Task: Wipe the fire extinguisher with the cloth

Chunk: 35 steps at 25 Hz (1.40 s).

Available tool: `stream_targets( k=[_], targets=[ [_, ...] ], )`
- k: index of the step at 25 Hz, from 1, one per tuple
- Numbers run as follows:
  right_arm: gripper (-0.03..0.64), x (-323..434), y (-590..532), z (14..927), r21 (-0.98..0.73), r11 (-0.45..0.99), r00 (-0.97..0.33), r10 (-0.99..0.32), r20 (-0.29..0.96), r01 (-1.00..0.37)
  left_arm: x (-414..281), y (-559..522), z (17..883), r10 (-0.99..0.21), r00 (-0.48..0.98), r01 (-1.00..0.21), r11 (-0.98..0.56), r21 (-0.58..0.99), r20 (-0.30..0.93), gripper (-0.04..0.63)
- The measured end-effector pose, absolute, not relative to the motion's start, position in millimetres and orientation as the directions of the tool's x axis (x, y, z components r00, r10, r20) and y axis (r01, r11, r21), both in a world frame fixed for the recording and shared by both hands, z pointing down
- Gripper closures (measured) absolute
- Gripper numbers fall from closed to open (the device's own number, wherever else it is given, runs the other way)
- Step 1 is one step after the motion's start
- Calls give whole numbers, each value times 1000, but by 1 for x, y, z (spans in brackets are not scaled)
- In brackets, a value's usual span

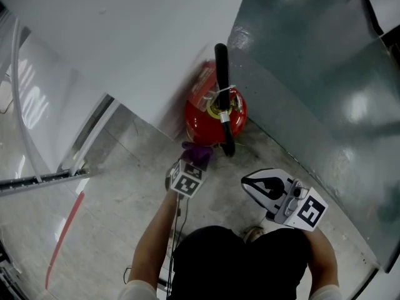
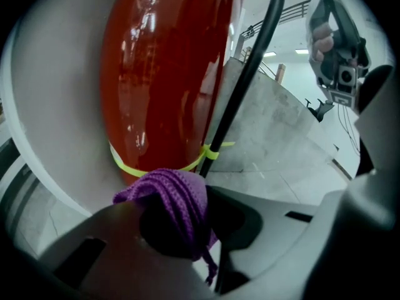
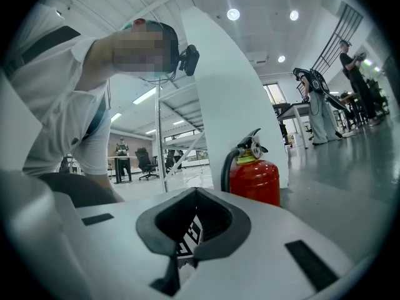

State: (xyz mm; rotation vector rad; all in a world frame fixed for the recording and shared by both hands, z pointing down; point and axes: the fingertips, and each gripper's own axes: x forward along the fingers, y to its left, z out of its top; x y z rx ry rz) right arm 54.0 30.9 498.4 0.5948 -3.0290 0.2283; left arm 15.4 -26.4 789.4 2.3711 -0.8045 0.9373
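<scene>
Inspecting fire extinguisher (image 1: 215,111): standing upright on the floor in the corner, against the white wall. Holding right gripper (image 3: 196,192) well back, jaws together and empty. Clamping left gripper (image 2: 181,224) on bunched purple cloth (image 2: 175,189), bringing it against or just beside the red body by the yellow tie (image 2: 162,167). Judging wiping as under way; finding no means of telling how much surface is remaining.

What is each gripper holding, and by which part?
The left gripper is shut on a bunched fold of the purple knitted cloth; the right gripper holds nothing.
</scene>
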Motion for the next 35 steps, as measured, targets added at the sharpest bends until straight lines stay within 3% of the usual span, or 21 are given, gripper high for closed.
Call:
stream_targets(
  k=[10, 22, 26, 35],
  targets=[
    [603, 56, 24, 501, -136, 908, -918, -392, 58, -396, 15, -27, 752, -339, 593, -661, -723, 201, 730, 543],
    [603, 64, -12, 527, -81, 815, -814, -559, 156, -575, 9, -29, 706, -402, 559, -707, -687, 165, 725, 543],
    [603, 69, -17, 541, -98, 793, -791, -572, 216, -601, 8, -29, 695, -416, 548, -719, -677, 155, 726, 543],
    [603, 75, -21, 542, -122, 789, -793, -572, 211, -602, 4, -29, 648, -436, 547, -686, -723, 84, 715, 543]
  ],
)
